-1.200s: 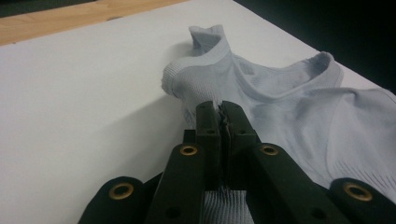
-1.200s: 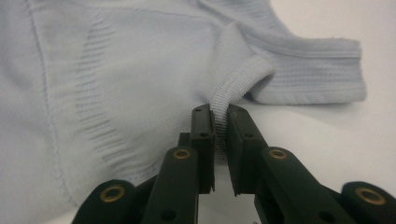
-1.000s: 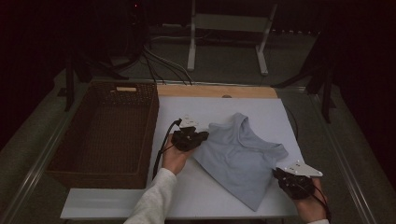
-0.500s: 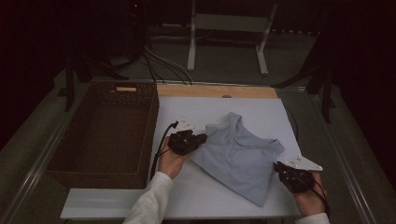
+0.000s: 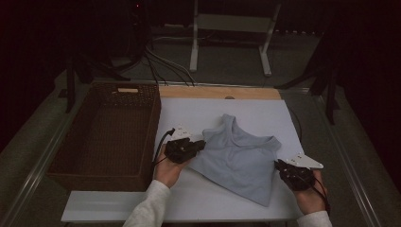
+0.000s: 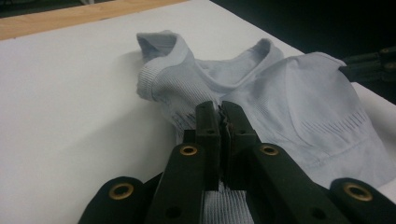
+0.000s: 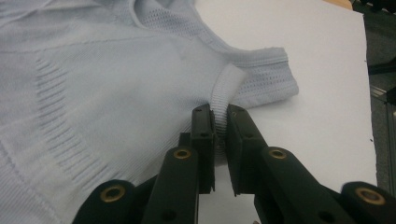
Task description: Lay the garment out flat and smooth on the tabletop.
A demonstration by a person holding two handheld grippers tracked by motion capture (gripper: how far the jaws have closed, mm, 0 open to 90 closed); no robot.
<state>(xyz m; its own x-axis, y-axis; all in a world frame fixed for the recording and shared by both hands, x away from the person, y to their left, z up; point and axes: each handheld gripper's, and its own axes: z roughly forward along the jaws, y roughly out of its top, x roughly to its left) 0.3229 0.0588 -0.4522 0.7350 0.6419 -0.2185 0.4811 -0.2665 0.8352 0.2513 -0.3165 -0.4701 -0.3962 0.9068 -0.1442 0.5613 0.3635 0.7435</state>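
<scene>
**Both grippers clamped on a pale blue top beside a wicker basket**

A brown wicker basket (image 5: 101, 137) stands on the far side of the left hand-held gripper (image 5: 201, 144) from the garment, its long wall just beside that gripper's trailing cable. What can be seen of its inside holds nothing, though the dim light leaves its near corners hard to read.

The pale blue sleeveless top (image 5: 239, 158) lies spread on the white surface (image 5: 198, 116) between the two grippers. In the left gripper view, the left hand-held gripper's jaws are pressed together on a pinch of ribbed fabric at the top's edge (image 6: 299, 116), the cloth bunching up just ahead of them. In the right gripper view, the right hand-held gripper (image 7: 218, 123) has its jaws nearly together on a thick ribbed hem, which stands up between them, with the mesh strap just beyond.

In the high view the right hand-held gripper (image 5: 279, 164) sits at the top's opposite edge, and the person's sleeves are cut off at the bottom of the frame. The room behind the surface is too dark to make out.
</scene>
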